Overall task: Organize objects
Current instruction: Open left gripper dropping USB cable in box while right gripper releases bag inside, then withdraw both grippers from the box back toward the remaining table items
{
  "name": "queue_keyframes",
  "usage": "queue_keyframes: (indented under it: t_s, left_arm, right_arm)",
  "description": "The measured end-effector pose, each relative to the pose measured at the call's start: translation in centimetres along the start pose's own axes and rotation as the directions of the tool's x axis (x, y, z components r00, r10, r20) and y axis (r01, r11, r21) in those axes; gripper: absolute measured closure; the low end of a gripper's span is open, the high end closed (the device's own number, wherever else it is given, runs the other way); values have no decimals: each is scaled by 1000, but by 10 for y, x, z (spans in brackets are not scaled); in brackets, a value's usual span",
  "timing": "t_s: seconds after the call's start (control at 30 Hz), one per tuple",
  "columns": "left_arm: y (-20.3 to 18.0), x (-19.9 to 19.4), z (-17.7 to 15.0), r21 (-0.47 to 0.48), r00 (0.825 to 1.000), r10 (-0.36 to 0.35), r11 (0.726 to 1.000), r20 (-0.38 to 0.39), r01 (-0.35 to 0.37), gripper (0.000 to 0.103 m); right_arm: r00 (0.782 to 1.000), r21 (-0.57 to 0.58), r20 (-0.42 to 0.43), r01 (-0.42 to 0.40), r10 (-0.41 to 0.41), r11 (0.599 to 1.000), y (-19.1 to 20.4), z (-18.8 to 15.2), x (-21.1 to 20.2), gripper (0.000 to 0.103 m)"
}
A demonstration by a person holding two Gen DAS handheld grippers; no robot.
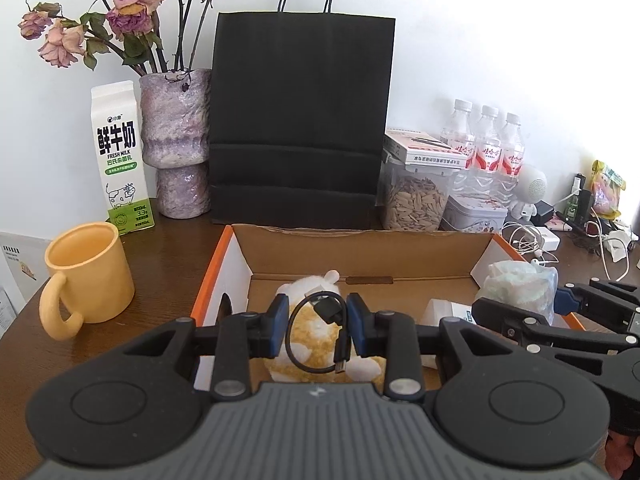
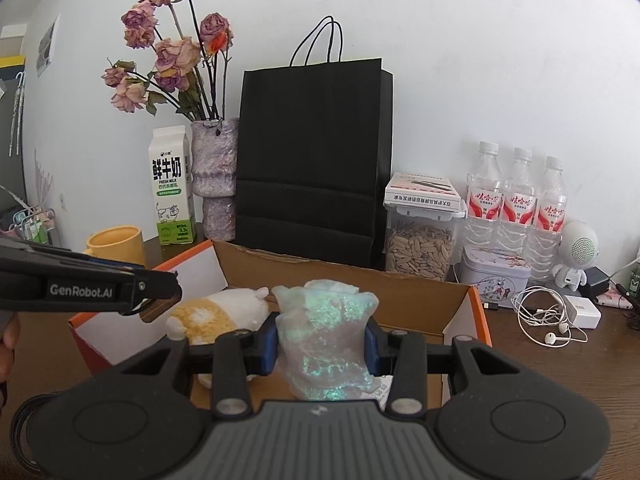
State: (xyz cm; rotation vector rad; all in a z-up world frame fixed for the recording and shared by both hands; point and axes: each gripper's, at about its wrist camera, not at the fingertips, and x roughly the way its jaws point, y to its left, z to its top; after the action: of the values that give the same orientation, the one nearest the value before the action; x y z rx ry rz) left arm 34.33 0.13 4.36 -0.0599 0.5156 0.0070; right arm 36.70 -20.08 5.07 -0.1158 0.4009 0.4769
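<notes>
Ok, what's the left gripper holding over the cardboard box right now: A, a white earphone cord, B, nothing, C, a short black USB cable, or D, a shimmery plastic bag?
C: in the left wrist view the left gripper has its fingers shut on a looped short black USB cable, above the plush toy in the cardboard box.

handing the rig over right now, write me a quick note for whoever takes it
Left gripper: shut on a short black cable, over the cardboard box.
Right gripper: shut on a shimmery plastic bag, also over the box.
Already in the box: plush toy and a white packet.
Left to do: drop the cable and bag in; the earphones and charger lie loose on the table.
</notes>
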Motion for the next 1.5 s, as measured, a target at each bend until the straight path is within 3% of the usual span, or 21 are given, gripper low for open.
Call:
queue_keyframes:
  t_s: [0.47,0.57,0.63,0.67,0.7,0.73,0.77,1.5]
  left_arm:
    - [1,22,-1,13,1000,5,1000,-15,-5,70]
    - [1,21,-1,11,1000,11,1000,-8,-11,66]
    - [1,20,-1,11,1000,16,1000,-7,-16,48]
    - [1,20,-1,9,1000,22,1000,-6,-22,38]
    - [1,20,-1,5,1000,30,1000,-5,-30,11]
    - [1,19,-1,0,999,42,999,4,-42,0]
    - [1,19,-1,0,998,58,998,11,-58,0]
    - [-1,9,-5,-8,998,59,998,-11,-59,0]
  right_arm:
    - [999,2,-41,22,-22,1000,-6,-5,19,63]
    - [999,0,-42,24,-24,1000,-6,-5,19,61]
    - [998,-1,-49,30,-30,1000,-5,-5,19,58]
    - [998,-3,-52,37,-37,999,-5,-5,19,51]
    - [997,-3,-57,43,-43,999,-5,-5,20,43]
    - [996,-4,-65,53,-53,999,-6,-4,20,19]
    - [996,-3,-64,63,-63,998,-6,-4,20,0]
    - [996,-18,-53,72,-73,997,2,-5,12,0]
